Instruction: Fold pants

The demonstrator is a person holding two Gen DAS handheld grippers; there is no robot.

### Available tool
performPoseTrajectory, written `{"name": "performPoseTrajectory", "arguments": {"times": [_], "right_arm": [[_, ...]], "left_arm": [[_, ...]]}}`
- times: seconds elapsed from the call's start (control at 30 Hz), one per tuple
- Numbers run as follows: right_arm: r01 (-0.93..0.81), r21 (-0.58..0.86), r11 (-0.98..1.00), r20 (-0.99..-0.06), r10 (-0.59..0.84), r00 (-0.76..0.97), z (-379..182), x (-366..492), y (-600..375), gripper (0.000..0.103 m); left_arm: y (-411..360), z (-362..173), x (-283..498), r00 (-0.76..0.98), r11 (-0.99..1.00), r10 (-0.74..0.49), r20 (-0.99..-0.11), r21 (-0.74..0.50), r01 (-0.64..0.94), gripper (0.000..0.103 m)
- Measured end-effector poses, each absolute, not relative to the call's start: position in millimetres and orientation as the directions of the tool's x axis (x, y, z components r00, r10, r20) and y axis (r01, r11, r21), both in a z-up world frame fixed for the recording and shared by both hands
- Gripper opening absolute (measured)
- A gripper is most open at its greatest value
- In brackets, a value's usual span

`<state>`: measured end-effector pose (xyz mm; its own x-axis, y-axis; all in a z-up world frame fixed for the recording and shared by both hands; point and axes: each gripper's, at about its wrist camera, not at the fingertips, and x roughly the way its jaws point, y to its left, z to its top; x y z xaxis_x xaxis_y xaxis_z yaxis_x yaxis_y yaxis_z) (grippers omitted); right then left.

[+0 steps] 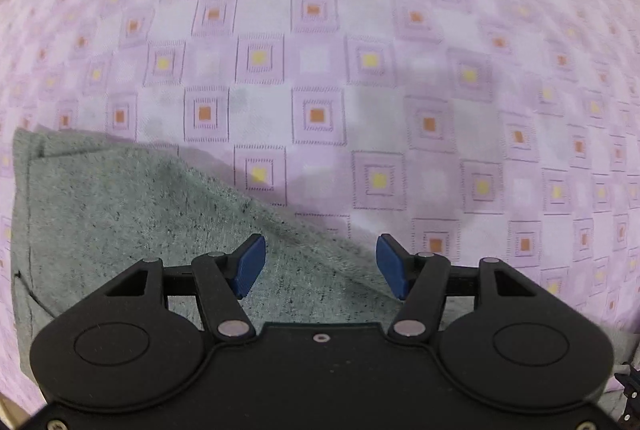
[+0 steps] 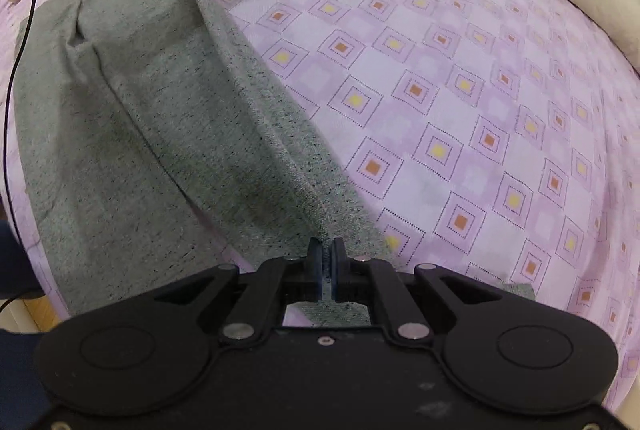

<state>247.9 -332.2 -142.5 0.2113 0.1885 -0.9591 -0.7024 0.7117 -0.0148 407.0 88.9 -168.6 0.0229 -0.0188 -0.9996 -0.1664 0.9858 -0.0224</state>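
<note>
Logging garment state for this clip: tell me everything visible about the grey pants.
The grey pants are a heathered, dark-flecked knit, lying partly folded on the pink patterned bedspread, with a stitched seam along one end. The right gripper is shut on one edge, which rises from the bed in a taut ridge. The left gripper hangs open above the far end; whether it touches the cloth cannot be told.

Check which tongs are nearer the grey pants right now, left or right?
Right. The right tongs are shut on an edge of the grey pants, pinching the fabric. The left tongs are open above the far end, not gripping the cloth.
</note>
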Motion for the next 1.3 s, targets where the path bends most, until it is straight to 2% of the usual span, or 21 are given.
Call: {"name": "performPoseTrajectory", "arguments": {"times": [0.13,0.17,0.23,0.33,0.57,0.67,0.73,0.8,1.0,1.1,1.2,1.3], "right_arm": [[-0.669,-0.015,0.743,-0.956,0.186,0.227,-152.6,256.9,-330.3,0.005],[-0.665,-0.018,0.747,-0.955,0.184,0.232,-151.6,257.5,-329.5,0.005],[-0.66,-0.032,0.75,-0.954,0.174,0.243,-146.8,255.3,-330.4,0.005],[-0.658,-0.07,0.75,-0.952,0.147,0.27,-143.6,249.6,-325.5,0.005],[-0.569,-0.19,0.8,-0.906,0.081,0.416,-100.2,208.2,-315.9,0.005],[-0.502,-0.211,0.839,-0.88,0.061,0.471,-78.7,173.8,-310.6,0.005],[-0.471,-0.214,0.856,-0.875,0.046,0.481,-71.7,143.9,-302.8,0.005],[-0.457,-0.21,0.864,-0.893,0.02,0.449,-77.9,118.3,-291.4,0.005],[-0.408,-0.199,0.891,-0.949,-0.071,0.307,-154.2,76.3,-264.3,0.005],[-0.371,-0.213,0.904,-0.948,-0.099,0.301,-166.9,69.6,-261.3,0.005],[-0.32,-0.216,0.922,-0.931,-0.096,0.351,-151.3,65.3,-263.8,0.005],[-0.291,-0.205,0.935,-0.924,-0.086,0.373,-142.8,55.4,-267.3,0.005]], "left_arm": [[88.0,-188.5,413.3,-0.033,0.987,-0.014,-0.999,-0.008,-0.158,0.063],[87.3,-192.4,414.0,-0.037,0.989,-0.012,-0.999,-0.006,-0.151,0.05],[88.3,-195.3,412.0,-0.052,0.986,-0.025,-0.998,-0.016,-0.166,0.012],[93.7,-171.7,395.5,0.028,0.979,-0.048,-0.998,-0.052,-0.197,0.011],[98.2,-56.8,292.5,0.342,0.994,-0.088,-0.935,-0.105,-0.03,0.01],[116.7,-34.3,230.2,0.393,0.99,-0.127,-0.91,-0.138,0.001,0.01],[127.4,-40.1,195.8,0.371,0.99,-0.133,-0.919,-0.139,0.009,0.01],[131.4,-70.2,162.5,0.291,0.994,-0.11,-0.95,-0.104,0.038,0.009],[131.7,-151.2,117.8,0.129,0.996,-0.06,-0.99,-0.052,0.068,0.006],[132.4,-146.3,113.8,0.154,0.996,-0.078,-0.985,-0.07,0.055,0.006],[132.0,-128.1,103.1,0.216,0.995,-0.079,-0.973,-0.064,0.074,0.006],[127.9,-136.0,92.7,0.187,0.996,-0.07,-0.98,-0.059,0.067,0.006]]}}
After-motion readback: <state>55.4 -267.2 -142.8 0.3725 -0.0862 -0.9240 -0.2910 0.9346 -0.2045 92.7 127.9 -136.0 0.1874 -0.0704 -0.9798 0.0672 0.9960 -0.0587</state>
